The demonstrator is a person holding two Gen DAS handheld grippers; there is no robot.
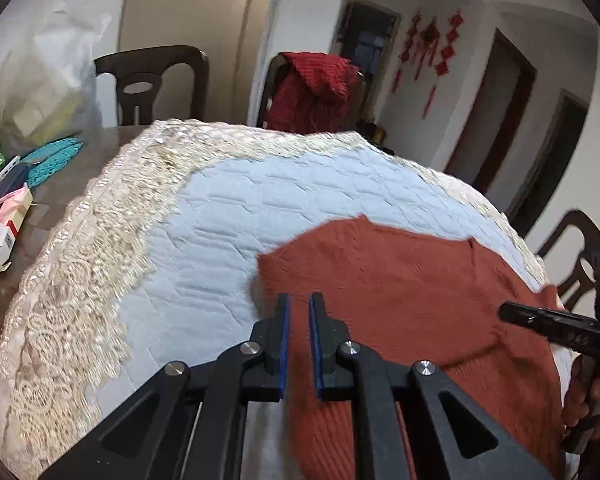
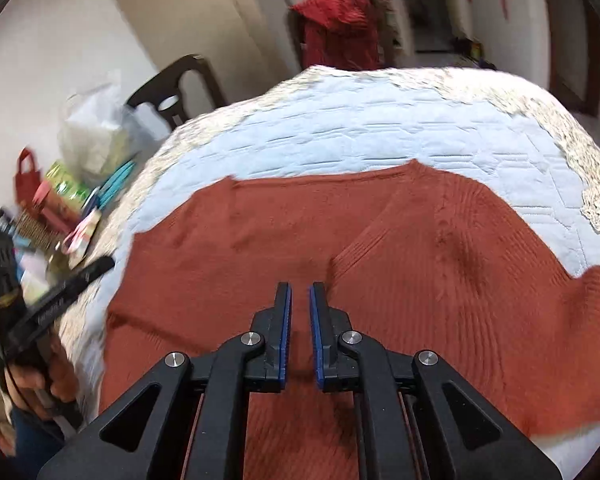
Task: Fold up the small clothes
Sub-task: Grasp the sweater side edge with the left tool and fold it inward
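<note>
The rust-red sweater (image 2: 380,248) is lying flat on the quilted counter (image 2: 360,128), its long axis running sideways across both views. Both grippers, left (image 1: 299,300) and right (image 2: 300,290), are hovering over its near part, jaws nearly pressed together and pinching nothing.

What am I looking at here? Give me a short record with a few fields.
scene: person folding clothes with two handheld grippers
garment: rust-red sweater, spread on a quilted cover
left gripper: shut, nothing between its pads, over the sweater's left edge
right gripper: shut, nothing between its pads, over the sweater's middle
table side: boxes and a plastic bag
behind: chair; another draped in red cloth
</note>
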